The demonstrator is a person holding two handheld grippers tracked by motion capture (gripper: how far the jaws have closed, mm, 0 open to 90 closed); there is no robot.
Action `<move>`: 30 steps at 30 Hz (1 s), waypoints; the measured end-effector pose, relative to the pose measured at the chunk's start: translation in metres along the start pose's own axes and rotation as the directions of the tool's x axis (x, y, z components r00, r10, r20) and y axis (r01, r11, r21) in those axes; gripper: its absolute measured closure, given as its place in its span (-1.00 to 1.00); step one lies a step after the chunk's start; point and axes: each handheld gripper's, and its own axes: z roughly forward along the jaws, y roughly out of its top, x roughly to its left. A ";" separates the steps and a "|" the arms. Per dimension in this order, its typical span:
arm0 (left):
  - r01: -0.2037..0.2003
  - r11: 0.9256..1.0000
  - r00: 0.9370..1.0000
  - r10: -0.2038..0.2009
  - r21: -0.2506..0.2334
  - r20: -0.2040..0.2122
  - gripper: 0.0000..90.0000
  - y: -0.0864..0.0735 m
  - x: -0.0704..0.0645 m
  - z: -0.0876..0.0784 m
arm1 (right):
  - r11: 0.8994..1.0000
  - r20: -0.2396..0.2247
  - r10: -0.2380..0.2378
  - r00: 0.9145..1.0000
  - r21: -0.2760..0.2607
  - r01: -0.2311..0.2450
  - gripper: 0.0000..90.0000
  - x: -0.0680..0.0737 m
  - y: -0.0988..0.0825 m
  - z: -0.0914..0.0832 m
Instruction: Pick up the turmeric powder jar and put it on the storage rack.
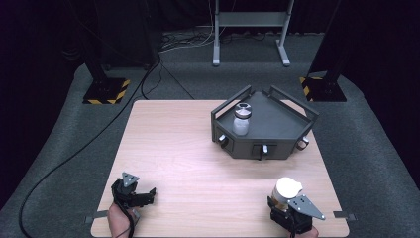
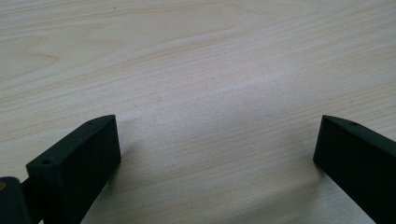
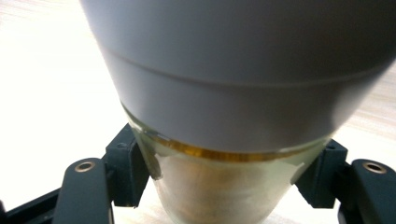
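On the near right of the wooden table (image 1: pixel 198 158), seen from the high view, we hold a white-capped jar (image 1: pixel 287 191) in the right gripper (image 1: pixel 286 204), cap toward the far side. The dark tray (image 1: pixel 277 141) stands well apart, ahead and slightly left of that hand, with a second jar (image 1: pixel 241 119) upright in it. The left gripper (image 1: pixel 143 196) rests at the near left corner, much farther from the tray.

In the left gripper view, its jaws stand spread wide over bare wood, nothing between them.

In the right gripper view, the fingers (image 3: pixel 128 170) pinch the glass body of the jar (image 3: pixel 224 191) just under its white cap (image 3: pixel 243 74), and the jar's long axis runs along the jaws. We judge the coming move to be the right hand's: carry the jar forward to the tray.
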 end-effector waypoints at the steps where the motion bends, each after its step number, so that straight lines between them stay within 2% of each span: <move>1: 0.000 1.000 1.000 0.000 0.000 0.000 -0.99 0.000 0.000 0.000 | 1.000 0.001 0.000 1.000 0.000 0.000 -0.32 -0.001 0.001 0.000; 30: 0.000 1.000 1.000 0.000 -0.001 -0.001 -0.99 0.000 0.000 0.000 | 0.999 0.030 -0.029 0.999 -0.025 0.029 -0.32 -0.014 0.027 -0.005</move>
